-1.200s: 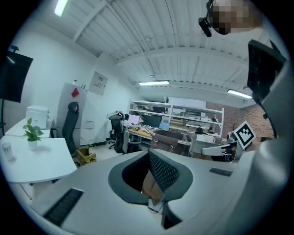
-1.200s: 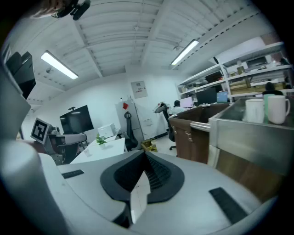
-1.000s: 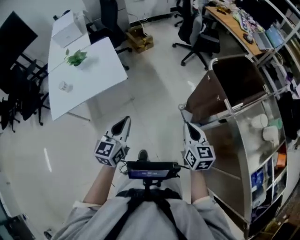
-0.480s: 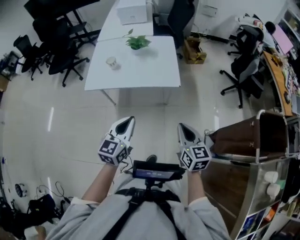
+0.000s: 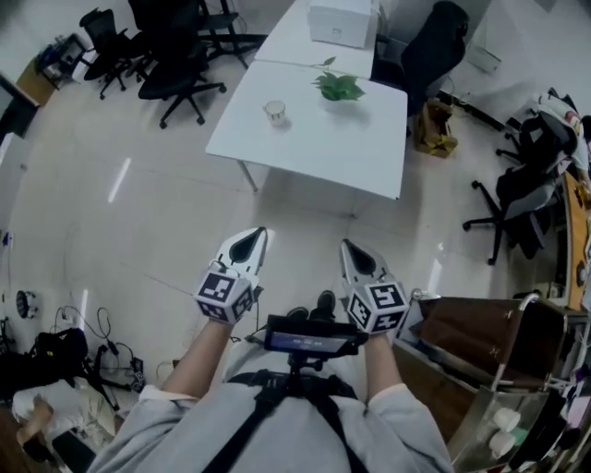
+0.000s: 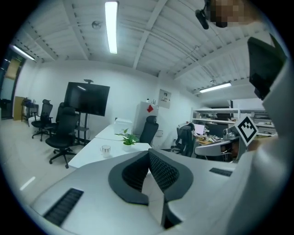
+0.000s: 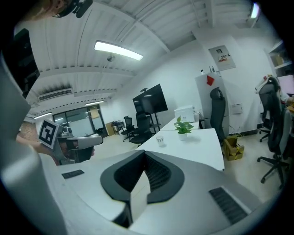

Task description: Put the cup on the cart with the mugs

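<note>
A white counter (image 5: 305, 139) is seen across the floor, with a small cup (image 5: 274, 112) and a potted plant (image 5: 338, 88) set on it and a white box (image 5: 343, 22) farther back. The left claw (image 5: 247, 242) and right claw (image 5: 355, 254) are held side by side, well apart from the counter, each closed and empty. A cart (image 5: 480, 319) with white mugs (image 5: 505, 420) is seen at lower right. Black chairs (image 5: 180, 69) are gathered at upper left.

No legible words, brands or numbers anywhere. Only black-and-white square code patterns on the cubes of the left gripper (image 5: 254, 236) and right gripper (image 5: 351, 248). At one o'clock in the right gripper view, a wall notice (image 7: 222, 57) and a red diamond sticker (image 7: 210, 80) on a white cabinet (image 7: 206, 98), both too small to read.
</note>
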### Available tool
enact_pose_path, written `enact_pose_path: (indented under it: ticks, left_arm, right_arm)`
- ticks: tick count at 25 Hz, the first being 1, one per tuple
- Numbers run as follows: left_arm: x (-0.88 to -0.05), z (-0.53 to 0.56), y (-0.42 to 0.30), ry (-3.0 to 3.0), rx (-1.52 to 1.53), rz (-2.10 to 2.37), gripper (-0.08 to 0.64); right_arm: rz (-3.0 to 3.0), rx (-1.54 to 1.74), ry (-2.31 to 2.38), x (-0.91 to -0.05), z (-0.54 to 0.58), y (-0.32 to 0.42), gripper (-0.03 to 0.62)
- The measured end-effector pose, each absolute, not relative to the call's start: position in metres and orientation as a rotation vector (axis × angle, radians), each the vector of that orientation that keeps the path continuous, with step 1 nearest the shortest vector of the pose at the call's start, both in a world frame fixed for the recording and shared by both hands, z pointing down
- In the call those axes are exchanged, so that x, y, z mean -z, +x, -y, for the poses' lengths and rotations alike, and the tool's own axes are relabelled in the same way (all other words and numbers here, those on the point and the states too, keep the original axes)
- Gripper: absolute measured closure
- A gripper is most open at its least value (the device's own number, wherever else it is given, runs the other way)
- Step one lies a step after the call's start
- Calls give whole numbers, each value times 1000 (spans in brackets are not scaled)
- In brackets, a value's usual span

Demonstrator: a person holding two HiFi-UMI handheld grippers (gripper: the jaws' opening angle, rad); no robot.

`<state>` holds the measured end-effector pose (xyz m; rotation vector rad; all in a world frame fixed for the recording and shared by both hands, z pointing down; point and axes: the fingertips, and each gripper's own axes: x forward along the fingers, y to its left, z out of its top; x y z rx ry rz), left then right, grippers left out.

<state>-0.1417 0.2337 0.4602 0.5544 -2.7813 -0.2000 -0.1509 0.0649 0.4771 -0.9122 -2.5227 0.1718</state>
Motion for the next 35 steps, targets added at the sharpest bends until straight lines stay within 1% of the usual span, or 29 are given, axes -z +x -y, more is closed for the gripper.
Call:
enact_pose_path:
  ticks: [14, 22, 27, 33, 34, 35]
  left_arm:
    - [-481, -224, -205, 257, 276, 2799, 558]
    - [-500, -248, -262, 283, 310, 2780, 558]
    - [-507, -277, -305, 318, 309, 2759, 558]
    - [-514, -323, -345, 315, 272, 2764, 558]
    - [-518, -329, -350, 317, 269, 2759, 558]
    - [-522, -336, -357, 318, 269, 2755, 558]
  right_arm:
    - [2400, -109, -1152, -489, -67, -239, 591]
    - [2371, -39, -1189, -499, -114, -281, 591]
    - [2362, -5, -1158, -509, -155, -327, 591]
    - [2359, 132, -1116, -530, -214, -409, 589]
    - [2351, 178, -1106, -536, -223, -423, 587]
    - [2332, 228, -1104, -543, -233, -436, 509]
